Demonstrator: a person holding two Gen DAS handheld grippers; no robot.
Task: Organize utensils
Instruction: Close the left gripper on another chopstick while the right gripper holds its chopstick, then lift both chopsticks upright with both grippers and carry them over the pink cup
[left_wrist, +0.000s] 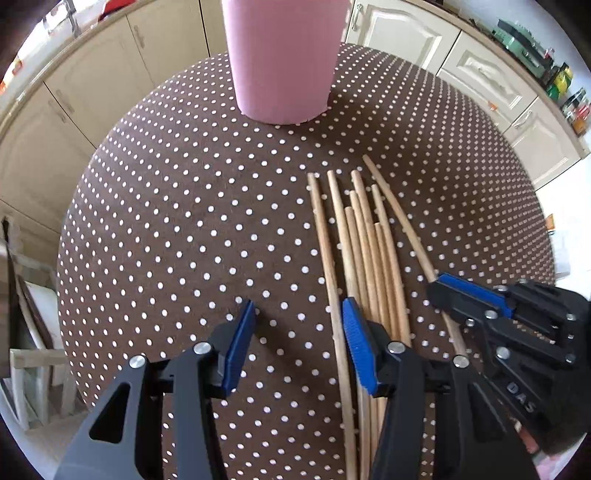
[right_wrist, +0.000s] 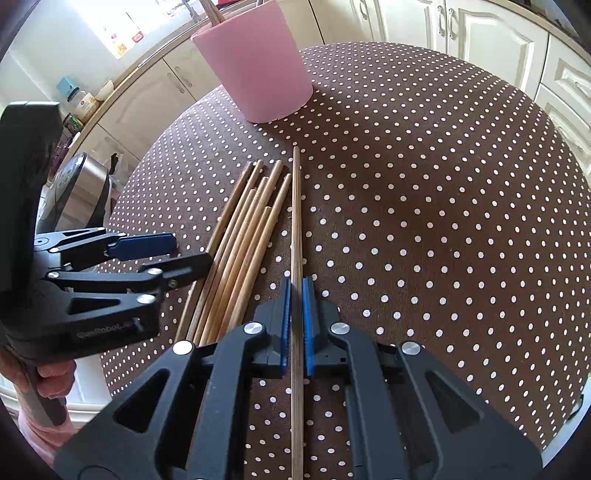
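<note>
- Left claw (left_wrist: 299, 347): spread wide with nothing between its blue pads (left_wrist: 240, 343), hovering over the dotted brown counter (left_wrist: 166, 221), on the near side of the pink cup and left of the stick bundle; right pad sitting over the bundle's leftmost sticks. Seen side-on in the right wrist view (right_wrist: 173, 254), again left of the bundle, with the person's hand (right_wrist: 51, 373) gripping its handle below.
- Pink cup (left_wrist: 282, 62): upright at the far edge of the counter, the landmark for everything else; in the right wrist view (right_wrist: 258, 66) a wooden stick end (right_wrist: 212, 11) poking up above its rim.
- Bundle of wooden sticks (left_wrist: 369, 251): lying flat on the counter on the near side of the cup and to its right, roughly parallel, far ends fanned slightly and pointing towards the cup (right_wrist: 243, 236).
- Single stick (right_wrist: 296, 221): set just right of the bundle, its far tip aimed at the cup's base but well short of it, shaft running back between the right claw's pads.
- Right claw (right_wrist: 296, 325): closed nearly all the way, blue pads (right_wrist: 283, 325) pressed against either side of the single stick, on the near side of the cup; in the left wrist view (left_wrist: 443, 291) reaching in from the right of the bundle.
- Cream cupboards (left_wrist: 480, 74): lining the wall beyond the cup.
</note>
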